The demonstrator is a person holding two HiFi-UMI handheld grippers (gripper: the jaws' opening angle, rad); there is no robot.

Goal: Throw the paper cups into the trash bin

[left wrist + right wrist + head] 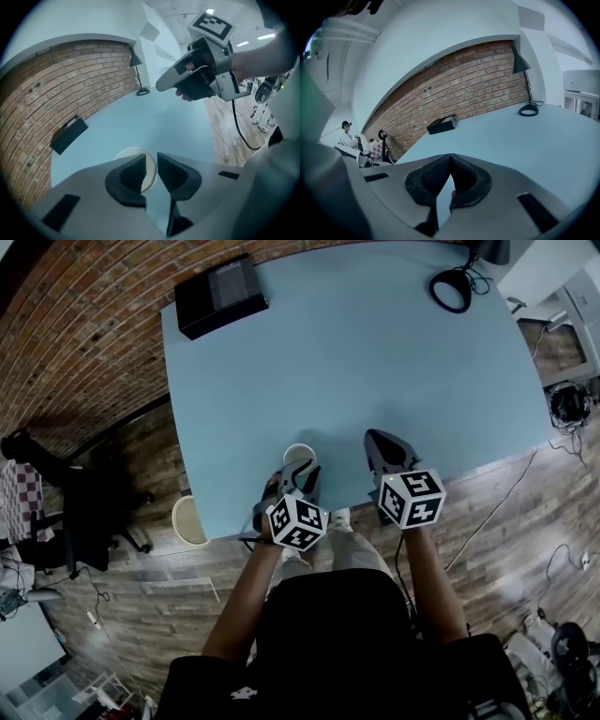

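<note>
A white paper cup (298, 455) stands upright near the front edge of the light blue table (375, 362). My left gripper (302, 472) reaches down onto it from the near side. In the left gripper view the cup (132, 152) lies just behind the jaws, which straddle its right rim with a narrow gap showing between pads and wall; that gripper (150, 169) stands open. My right gripper (371, 439) hovers over bare table to the cup's right, also seen as the right gripper (160, 86) in the left gripper view. Its tips (450, 156) meet, shut on nothing.
A round pale trash bin (190, 519) stands on the wooden floor beside the table's front left corner. A black box (221, 296) sits at the far left corner, and a lamp base (451, 289) at the far right. A brick wall runs along the left.
</note>
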